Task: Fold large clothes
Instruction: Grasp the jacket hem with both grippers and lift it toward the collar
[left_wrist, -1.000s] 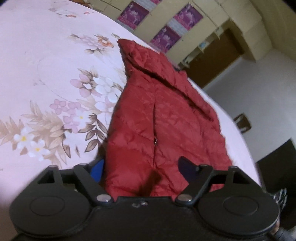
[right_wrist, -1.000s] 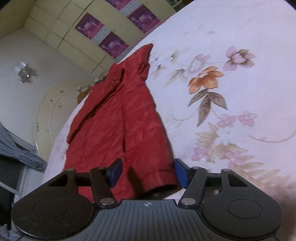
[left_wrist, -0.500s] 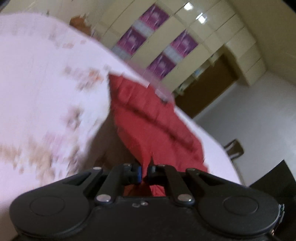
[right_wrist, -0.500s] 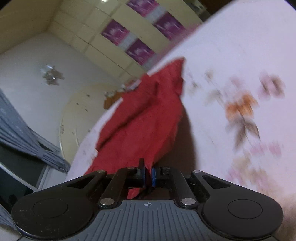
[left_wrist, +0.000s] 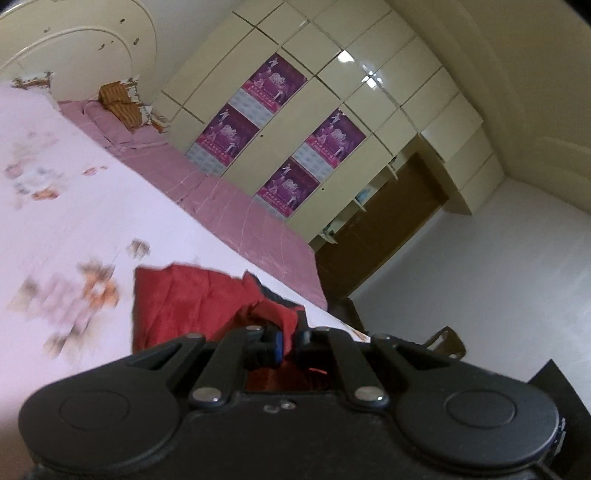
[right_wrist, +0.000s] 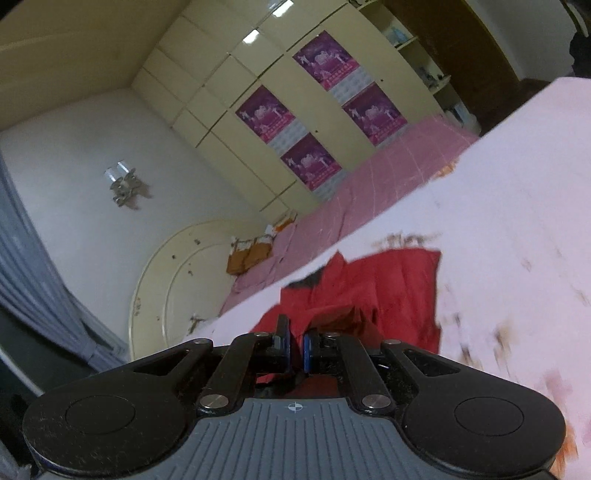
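A red quilted jacket (left_wrist: 192, 295) lies on the floral bedsheet (left_wrist: 74, 206). My left gripper (left_wrist: 289, 341) is shut on the jacket's near hem and holds it lifted, bunched red fabric showing above the blue pads. In the right wrist view the same jacket (right_wrist: 391, 284) shows, with a bit of dark lining at its far edge. My right gripper (right_wrist: 295, 349) is shut on the jacket's other near hem corner, also raised off the sheet. The part of the jacket under both grippers is hidden.
The pink-white floral sheet (right_wrist: 517, 192) spreads around the jacket. Beyond it lie a pink checked bedspread (left_wrist: 229, 199), striped pillows (left_wrist: 122, 103) and a cream headboard (right_wrist: 173, 277). A cream wardrobe with purple posters (left_wrist: 280, 122) fills the background.
Both grippers closed on the jacket's near hem and lifted it up and toward the far end; the jacket now looks shorter, folded over, and both cameras tilt upward.
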